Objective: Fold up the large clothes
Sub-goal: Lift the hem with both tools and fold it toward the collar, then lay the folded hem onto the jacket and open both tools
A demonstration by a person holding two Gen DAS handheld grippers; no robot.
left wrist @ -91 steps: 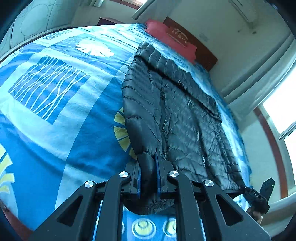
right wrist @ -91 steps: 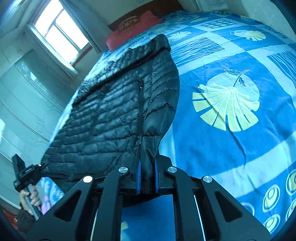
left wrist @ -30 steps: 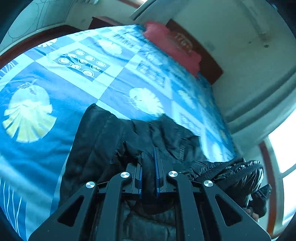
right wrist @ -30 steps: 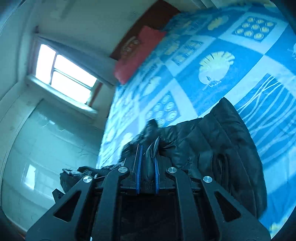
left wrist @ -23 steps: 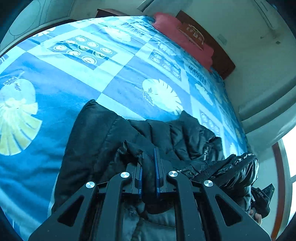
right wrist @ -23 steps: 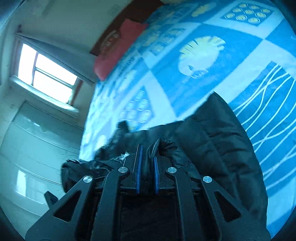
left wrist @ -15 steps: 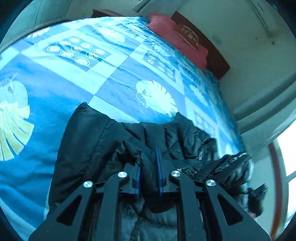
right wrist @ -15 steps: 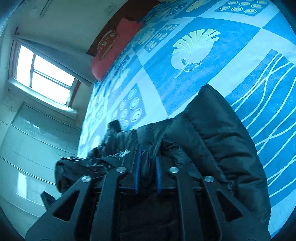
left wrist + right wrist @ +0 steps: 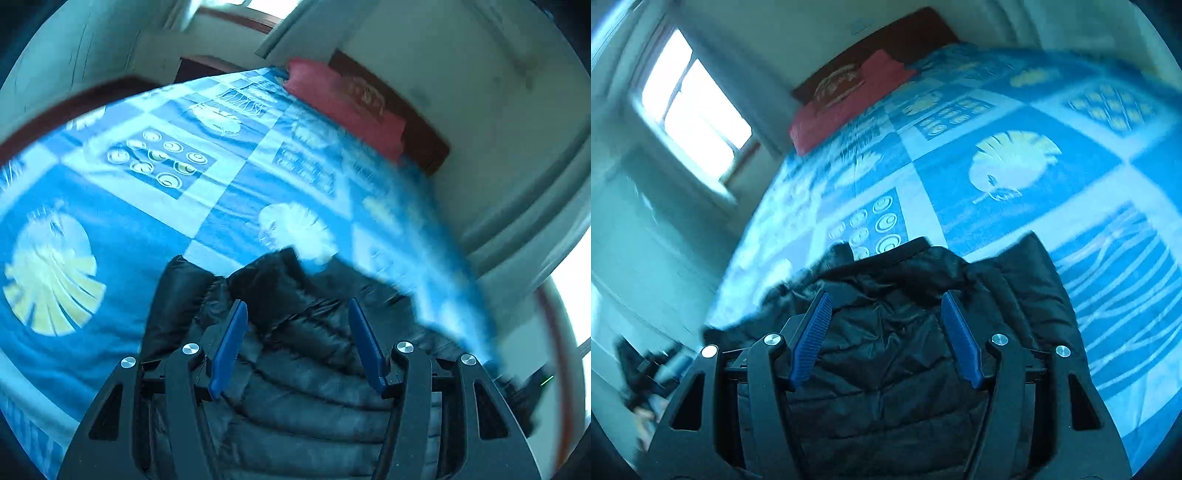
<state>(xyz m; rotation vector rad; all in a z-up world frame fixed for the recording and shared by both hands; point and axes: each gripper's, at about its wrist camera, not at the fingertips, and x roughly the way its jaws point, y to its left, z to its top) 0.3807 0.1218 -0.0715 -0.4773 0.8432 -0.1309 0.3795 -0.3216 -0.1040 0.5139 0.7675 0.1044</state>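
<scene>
Now both grippers wide over jacket point(image 9: 303, 369).

Blue patterned bedspread point(image 9: 155, 221) — red pillow point(image 9: 849, 99) at dark headboard point(image 9: 886, 40), bright window point(image 9: 694, 110), pale walls.

The black jacket point(image 9: 303, 373) is made of quilted, slightly glossy padded cloth, creased in places. The bedspread point(image 9: 1015, 177) is seen as smooth, matt printed cloth. Ribbed blue pads point(image 9: 812, 336) are set in matt black frames with shiny metal bolts.
</scene>
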